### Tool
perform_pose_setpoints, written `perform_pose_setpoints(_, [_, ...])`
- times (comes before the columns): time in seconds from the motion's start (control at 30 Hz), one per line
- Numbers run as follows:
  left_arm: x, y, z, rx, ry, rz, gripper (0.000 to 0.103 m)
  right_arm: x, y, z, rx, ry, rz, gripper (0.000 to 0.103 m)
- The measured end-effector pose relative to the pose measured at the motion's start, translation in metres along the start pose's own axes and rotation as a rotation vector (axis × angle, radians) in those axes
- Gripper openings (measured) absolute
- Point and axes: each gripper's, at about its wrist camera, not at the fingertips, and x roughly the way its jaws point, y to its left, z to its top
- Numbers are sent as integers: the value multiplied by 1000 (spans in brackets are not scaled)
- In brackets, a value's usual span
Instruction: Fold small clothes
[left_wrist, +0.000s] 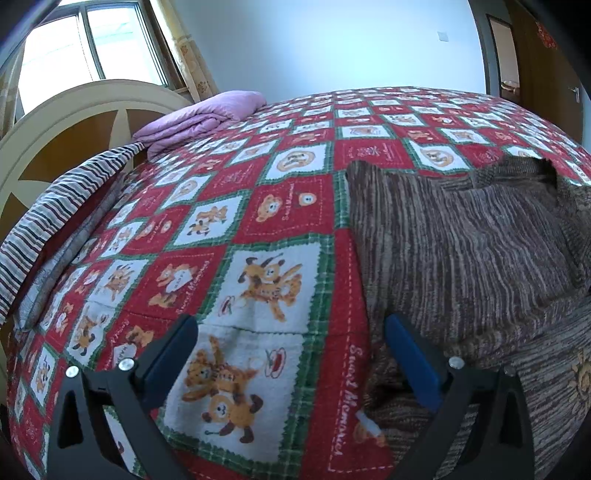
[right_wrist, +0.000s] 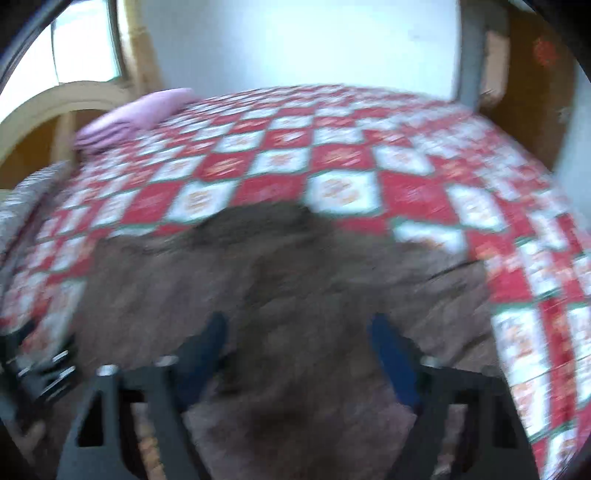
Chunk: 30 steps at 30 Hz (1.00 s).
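Observation:
A brown striped knit garment (left_wrist: 472, 243) lies rumpled on the red, white and green patchwork bed cover (left_wrist: 236, 229). In the left wrist view it fills the right half, with a fold across its near part. My left gripper (left_wrist: 291, 332) is open and empty; its right finger rests at the garment's left edge, its left finger over the bare cover. In the blurred right wrist view the garment (right_wrist: 295, 280) spreads under my right gripper (right_wrist: 299, 332), which is open above the cloth with nothing between its fingers. The left gripper (right_wrist: 40, 365) shows at the far left.
A folded purple blanket (left_wrist: 207, 114) lies at the far left of the bed. A striped pillow (left_wrist: 55, 218) sits along the left side by the round wooden headboard (left_wrist: 66, 129). A window is behind it, a door (left_wrist: 543, 62) at the far right.

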Motion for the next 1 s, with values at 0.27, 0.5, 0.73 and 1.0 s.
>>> perform_pose_setpoints(0.27, [0,2,0,-13,1,-8,103,15,35,-27,-107,33,42,7])
perform_pose_setpoints(0.5, [1,8,-1,-42,12,-31,103,-10,50,-48,-207,9,-7,6])
perform_pose_setpoints(0.73, [-3,19,-6,-96,36,-71,103,0,19,-57,-101,17,33,35])
perform_pose_setpoints(1.0, [-8,31,22,-98,-15,-35,103,-47,-40,-47,-105,-132,-193,70])
